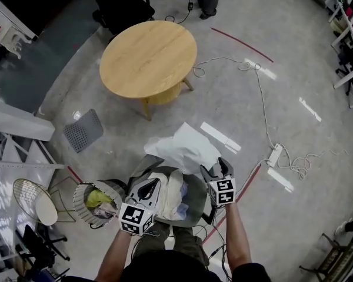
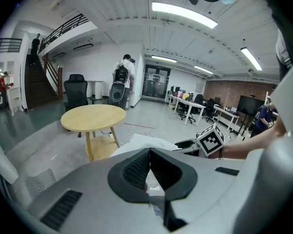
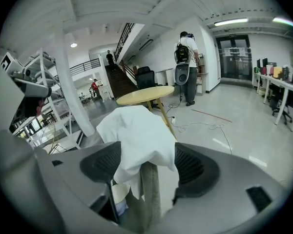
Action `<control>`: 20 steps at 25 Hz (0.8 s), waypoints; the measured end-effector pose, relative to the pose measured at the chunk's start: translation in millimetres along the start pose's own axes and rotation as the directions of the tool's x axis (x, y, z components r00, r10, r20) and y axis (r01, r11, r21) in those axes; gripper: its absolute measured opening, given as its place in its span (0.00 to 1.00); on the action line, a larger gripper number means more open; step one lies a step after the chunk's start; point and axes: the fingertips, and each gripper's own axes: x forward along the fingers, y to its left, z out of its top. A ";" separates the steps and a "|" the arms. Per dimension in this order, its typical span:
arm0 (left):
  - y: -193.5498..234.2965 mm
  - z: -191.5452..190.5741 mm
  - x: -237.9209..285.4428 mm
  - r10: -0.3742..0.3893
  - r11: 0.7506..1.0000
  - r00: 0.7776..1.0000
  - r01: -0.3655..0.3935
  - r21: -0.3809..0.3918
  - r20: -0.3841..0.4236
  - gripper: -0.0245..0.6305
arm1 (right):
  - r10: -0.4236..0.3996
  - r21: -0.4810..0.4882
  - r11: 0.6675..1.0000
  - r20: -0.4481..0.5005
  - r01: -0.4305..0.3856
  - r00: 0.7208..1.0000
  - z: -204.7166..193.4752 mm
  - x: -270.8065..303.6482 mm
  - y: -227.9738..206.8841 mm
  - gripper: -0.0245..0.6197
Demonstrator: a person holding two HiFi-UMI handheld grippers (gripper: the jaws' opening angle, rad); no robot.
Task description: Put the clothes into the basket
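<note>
A soft grey basket [image 1: 197, 207] stands on the floor at the person's feet, with beige and blue clothes [image 1: 172, 194] inside. A white garment [image 1: 185, 145] lies draped over its far rim and spills onto the floor. My right gripper [image 1: 216, 168] hovers at that rim. In the right gripper view it [image 3: 146, 165] is open, and the white garment [image 3: 136, 135] hangs loose between the pads over the basket's rim [image 3: 150, 199]. My left gripper [image 1: 147, 188] is over the basket's left side, and its pads [image 2: 148, 155] meet at the tips. Whether any cloth is pinched there is hidden.
A round wooden table [image 1: 148, 57] stands beyond the basket. A wire bin [image 1: 97, 200] with a yellow-green item sits just left of it, and a grey perforated panel [image 1: 82, 130] lies farther out. A power strip with cables [image 1: 275, 154] is at the right. White shelving [image 1: 17, 157] lines the left.
</note>
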 end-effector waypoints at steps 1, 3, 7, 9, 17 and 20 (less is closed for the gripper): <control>0.6 -1.6 0.2 0.003 1.000 1.000 -0.003 0.002 -0.005 0.05 | -0.002 0.002 1.000 0.000 0.002 1.000 -0.9 1.3 -0.8 0.56; 2.0 -4.9 -0.5 0.006 1.000 1.000 -0.006 0.007 -0.016 0.05 | -0.010 0.012 1.000 -0.001 0.010 1.000 -2.4 3.4 -2.1 0.56; 6.0 -7.5 -1.7 0.018 1.000 1.000 -0.018 -0.003 -0.021 0.05 | -0.039 0.037 0.999 -0.014 0.039 0.999 -4.9 7.8 -5.9 0.55; 7.7 -8.4 -3.2 0.021 1.000 1.000 -0.022 -0.012 -0.022 0.05 | -0.046 0.036 0.998 -0.026 0.047 0.999 -5.2 8.6 -4.0 0.44; 11.5 -10.5 -12.6 0.036 0.999 0.999 -0.037 -0.034 -0.013 0.05 | -0.053 0.066 0.996 0.005 0.053 0.999 4.9 2.9 -3.5 0.14; 14.0 -9.7 -16.7 0.043 0.998 0.999 -0.043 -0.037 -0.004 0.05 | -0.046 0.048 0.998 0.038 0.044 0.998 16.8 -3.3 3.2 0.11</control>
